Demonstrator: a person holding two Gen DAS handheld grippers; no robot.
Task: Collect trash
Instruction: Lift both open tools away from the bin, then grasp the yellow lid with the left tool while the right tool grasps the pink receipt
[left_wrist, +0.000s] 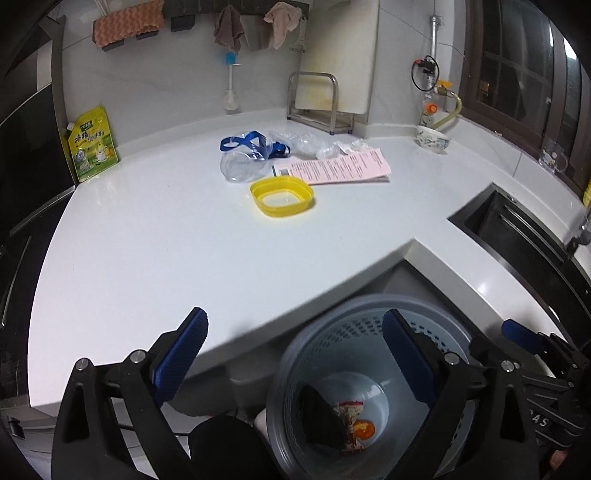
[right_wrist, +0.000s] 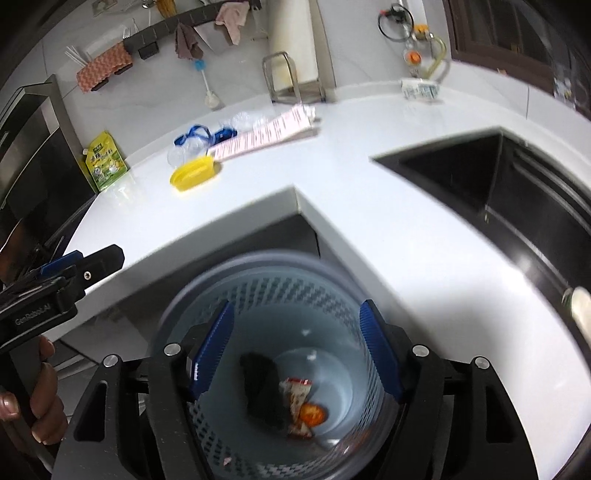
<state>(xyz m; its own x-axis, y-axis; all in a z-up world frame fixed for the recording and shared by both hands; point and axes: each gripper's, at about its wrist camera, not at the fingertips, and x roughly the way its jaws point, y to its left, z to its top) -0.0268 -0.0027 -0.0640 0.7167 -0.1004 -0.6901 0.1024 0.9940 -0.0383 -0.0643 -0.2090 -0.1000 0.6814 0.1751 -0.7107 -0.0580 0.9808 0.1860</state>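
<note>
A grey-blue perforated bin (left_wrist: 364, 326) (right_wrist: 280, 291) stands below the white counter's inner corner. In it lie a dark wrapper (left_wrist: 321, 417) (right_wrist: 262, 387) and a red-and-white snack wrapper (left_wrist: 352, 417) (right_wrist: 299, 391). My left gripper (left_wrist: 295, 314) is open and empty over the counter edge and the bin's rim. My right gripper (right_wrist: 295, 306) hangs open and empty right above the bin's mouth. On the counter lie a yellow lid (left_wrist: 282, 195) (right_wrist: 194, 171), a clear cup with a blue strap (left_wrist: 243, 158) (right_wrist: 192, 142), crumpled clear plastic (left_wrist: 306, 144) and a pink sheet (left_wrist: 340, 166) (right_wrist: 269, 131).
A dark sink (left_wrist: 517, 236) (right_wrist: 480, 177) is sunk into the counter on the right. A yellow-green pouch (left_wrist: 92, 146) leans at the far left, a patterned bowl (left_wrist: 432, 138) sits at the back right, and a metal rack (left_wrist: 317, 99) holds a cutting board against the wall.
</note>
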